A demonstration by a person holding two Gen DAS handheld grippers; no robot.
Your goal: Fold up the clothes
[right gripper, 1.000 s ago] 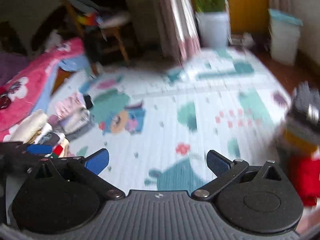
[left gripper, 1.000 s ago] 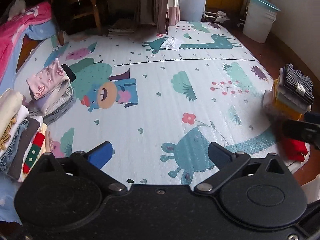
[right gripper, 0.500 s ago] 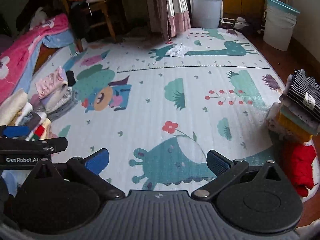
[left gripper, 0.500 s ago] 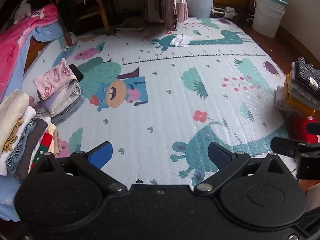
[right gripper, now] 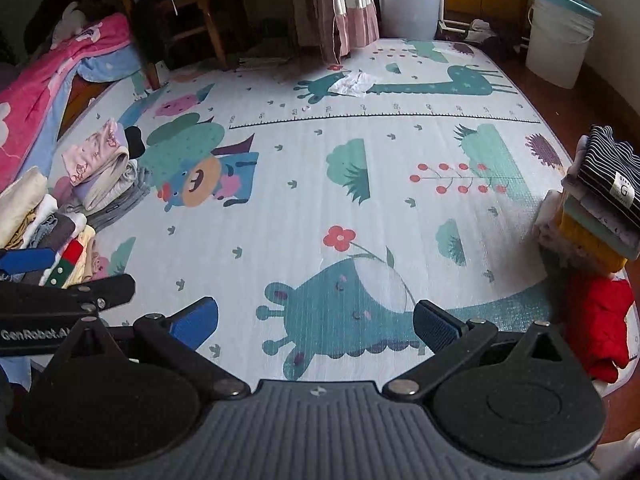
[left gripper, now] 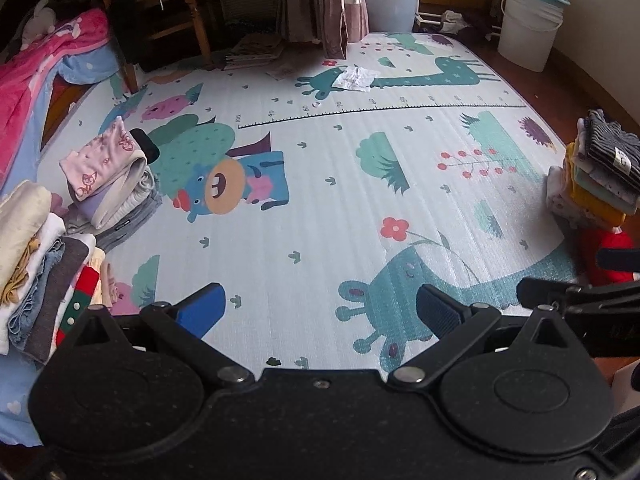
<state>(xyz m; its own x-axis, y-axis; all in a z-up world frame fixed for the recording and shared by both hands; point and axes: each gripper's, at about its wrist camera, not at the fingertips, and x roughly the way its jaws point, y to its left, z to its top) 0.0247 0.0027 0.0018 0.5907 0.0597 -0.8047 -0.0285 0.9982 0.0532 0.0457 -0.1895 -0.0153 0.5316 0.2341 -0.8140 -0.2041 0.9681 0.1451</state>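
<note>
Both your grippers hover side by side over the mat (left gripper: 320, 208), holding nothing. Your left gripper (left gripper: 320, 310) has its jaws spread wide; your right gripper (right gripper: 316, 320) is just as wide apart. Folded clothes sit in a stack (right gripper: 600, 208) at the mat's right edge, beside a red garment (right gripper: 600, 320). More clothes are in piles (left gripper: 44, 256) along the left edge.

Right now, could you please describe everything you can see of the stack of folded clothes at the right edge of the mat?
The stack of folded clothes stands at the play mat's right edge, leaning a little. On top lies a dark, white-striped garment with a white label marked G; beneath it pale, teal and mustard-yellow layers over light patterned fabric. A crumpled red garment lies against its near side.
</note>
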